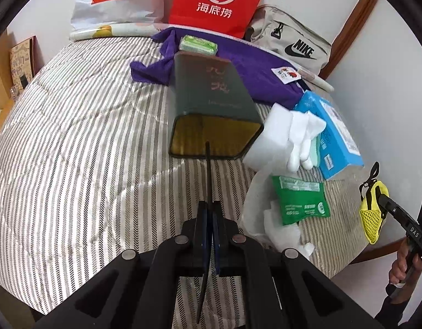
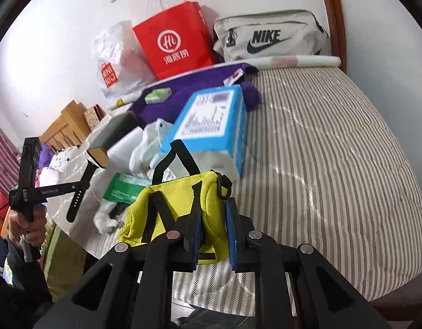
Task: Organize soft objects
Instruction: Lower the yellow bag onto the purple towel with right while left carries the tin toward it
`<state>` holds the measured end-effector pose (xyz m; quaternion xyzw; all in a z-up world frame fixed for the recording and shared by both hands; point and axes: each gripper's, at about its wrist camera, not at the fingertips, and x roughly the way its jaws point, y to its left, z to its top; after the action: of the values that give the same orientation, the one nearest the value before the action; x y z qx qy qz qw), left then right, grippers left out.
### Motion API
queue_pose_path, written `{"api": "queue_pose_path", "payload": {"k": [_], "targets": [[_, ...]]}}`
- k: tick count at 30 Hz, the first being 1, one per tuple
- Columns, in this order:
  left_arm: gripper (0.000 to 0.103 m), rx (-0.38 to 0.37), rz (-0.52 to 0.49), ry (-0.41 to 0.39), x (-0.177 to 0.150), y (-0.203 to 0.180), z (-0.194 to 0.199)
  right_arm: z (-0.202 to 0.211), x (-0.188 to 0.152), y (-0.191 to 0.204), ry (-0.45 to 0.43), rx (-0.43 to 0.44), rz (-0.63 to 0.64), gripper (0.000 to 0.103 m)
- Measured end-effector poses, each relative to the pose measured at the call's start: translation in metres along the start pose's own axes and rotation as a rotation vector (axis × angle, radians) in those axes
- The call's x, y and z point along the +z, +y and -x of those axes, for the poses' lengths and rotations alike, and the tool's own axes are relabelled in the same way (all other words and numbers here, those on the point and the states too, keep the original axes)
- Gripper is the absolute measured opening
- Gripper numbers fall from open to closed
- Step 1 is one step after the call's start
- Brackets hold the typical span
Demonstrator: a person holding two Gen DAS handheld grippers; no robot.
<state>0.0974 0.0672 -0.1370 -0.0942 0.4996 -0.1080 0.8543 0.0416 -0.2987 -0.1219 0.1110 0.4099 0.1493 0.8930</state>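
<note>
- The left gripper (image 1: 210,213) is seen with its jaws pressed together on a thin black strap (image 1: 208,170) that runs up to a dark green box (image 1: 211,101), open end toward the camera, above the striped bedcover (image 1: 73,137).
- A yellow pouch (image 2: 180,208) is clamped between the jaws of the right gripper (image 2: 215,229), clear of the bed.
- White cloths (image 1: 301,137), a green packet (image 1: 298,203) and a blue box (image 1: 334,137) are gathered near the bed's edge, just beside one another.
</note>
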Motion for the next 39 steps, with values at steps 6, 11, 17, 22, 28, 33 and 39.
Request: {"api": "queue_pose_path", "payload": {"k": [6, 11, 17, 22, 28, 33, 39], "targets": [[0.004, -0.007, 0.002, -0.032, 0.018, -0.003, 0.016, 0.007, 0.03, 0.006, -0.034, 0.032, 0.017, 0.016], [0.004, -0.038, 0.008, -0.04, 0.034, -0.006, 0.025, 0.006, 0.061, 0.012, -0.058, 0.045, 0.053, 0.016], [0.004, -0.037, 0.003, -0.035, 0.049, -0.009, 0.031, -0.011, 0.096, 0.015, -0.068, 0.057, 0.077, 0.016], [0.004, -0.018, 0.011, -0.051, 0.051, -0.006, 0.04, -0.027, 0.113, 0.017, -0.062, 0.075, 0.088, 0.016], [0.004, -0.019, 0.024, -0.069, 0.063, 0.0, 0.045, -0.04, 0.13, 0.023, -0.06, 0.088, 0.109, 0.016], [0.004, -0.02, 0.033, -0.092, 0.088, 0.003, 0.039, -0.053, 0.149, 0.023, -0.059, 0.08, 0.108, 0.016], [0.004, -0.023, 0.026, -0.112, 0.127, 0.003, 0.024, -0.076, 0.177, 0.018, -0.056, 0.07, 0.085, 0.016]]}}
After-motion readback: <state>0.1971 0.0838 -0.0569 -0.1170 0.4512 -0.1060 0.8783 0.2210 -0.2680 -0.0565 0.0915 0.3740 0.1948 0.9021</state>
